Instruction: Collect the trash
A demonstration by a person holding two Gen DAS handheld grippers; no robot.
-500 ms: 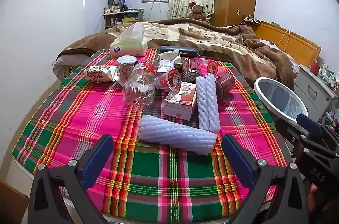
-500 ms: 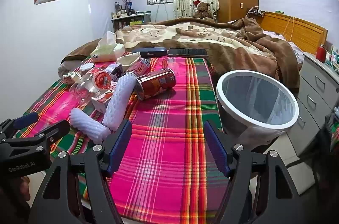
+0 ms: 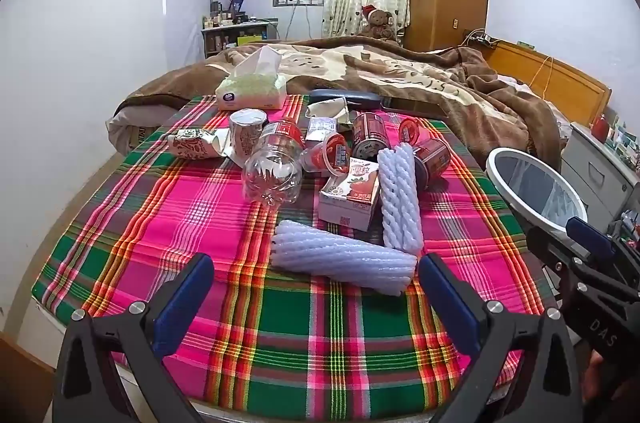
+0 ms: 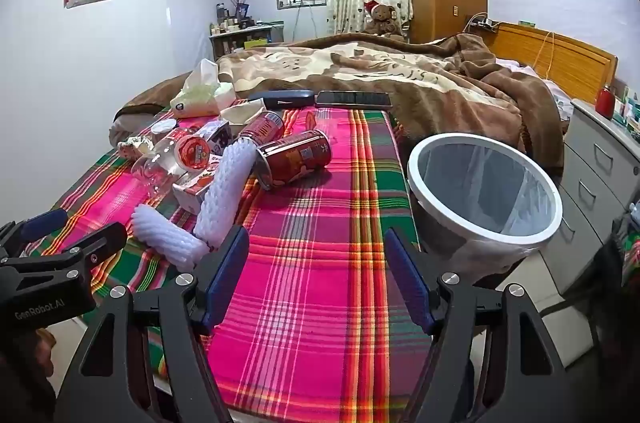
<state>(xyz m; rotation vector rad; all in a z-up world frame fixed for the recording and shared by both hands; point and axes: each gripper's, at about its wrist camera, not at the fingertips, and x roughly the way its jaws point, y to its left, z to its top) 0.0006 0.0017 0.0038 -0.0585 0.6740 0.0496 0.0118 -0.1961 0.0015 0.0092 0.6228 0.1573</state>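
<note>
The left gripper (image 3: 316, 287) is spread wide and holds nothing; its two blue pads hang above the surface (image 3: 168, 223), which is covered with a plaid cloth in pink, green and red. Just ahead of this gripper, almost between the tips of the fingers, lies a white foam net sleeve (image 3: 344, 259) on its side. A second foam sleeve (image 3: 400, 199) lies further ahead and a little to the right, and its near end touches the first one. Beside it, to the left, stands a small strawberry drink carton (image 3: 352, 191). Ahead and to the left lies a clear plastic bottle (image 3: 276, 167), and beyond are red cans (image 3: 370, 137), a cup and wrappers together in a heap. A tissue pack (image 3: 252, 91) is at the far edge.

The right gripper (image 4: 316, 279) is also spread wide and empty, above a bare part of the plaid cloth. A red can (image 4: 296, 159) lies on its side ahead of it, slightly left. The trash heap is to its left, with the foam sleeves nearest. To its right, just beside the edge of the surface, stands a trash bin with a white rim (image 4: 484, 191), lined with a clear bag. A phone (image 4: 354, 99) lies at the far end.
</note>
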